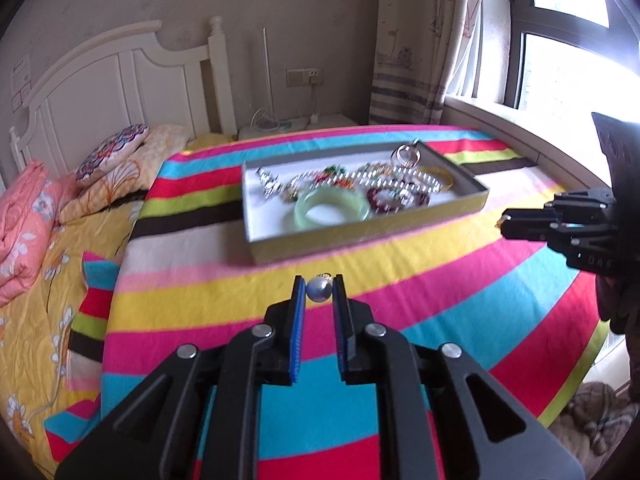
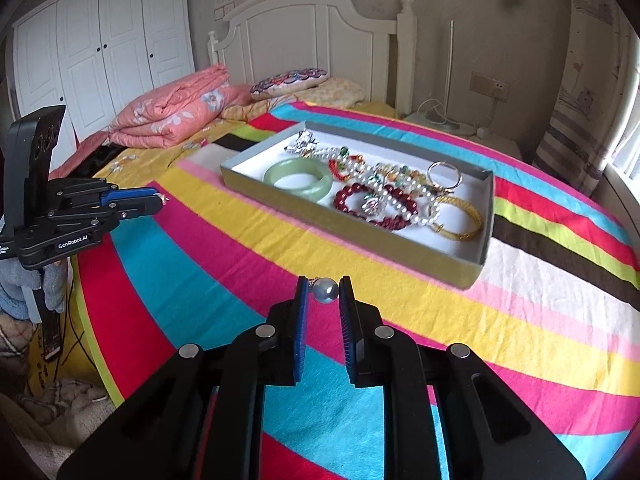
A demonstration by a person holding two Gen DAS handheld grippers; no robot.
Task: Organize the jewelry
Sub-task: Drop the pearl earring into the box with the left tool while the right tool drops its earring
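Gripping a pearl earring each, the left gripper [image 1: 319,289] pinched one pearl [image 1: 319,290] and the right gripper [image 2: 324,290] another [image 2: 325,289]. Up-frame beyond both tips lay the jewelry tray [image 2: 478,270], its long side facing the left gripper, striped blanket [image 1: 420,272] between them clear.

The bed [image 2: 560,320] – under a striped blanket [image 2: 200,264] – bears 1 open jewelry tray [image 2: 472,268], folded quilt [image 2: 172,116] and pillow [image 2: 288,80].

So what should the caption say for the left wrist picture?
Left gripper pinches a grey pearl earring before the jewelry tray.
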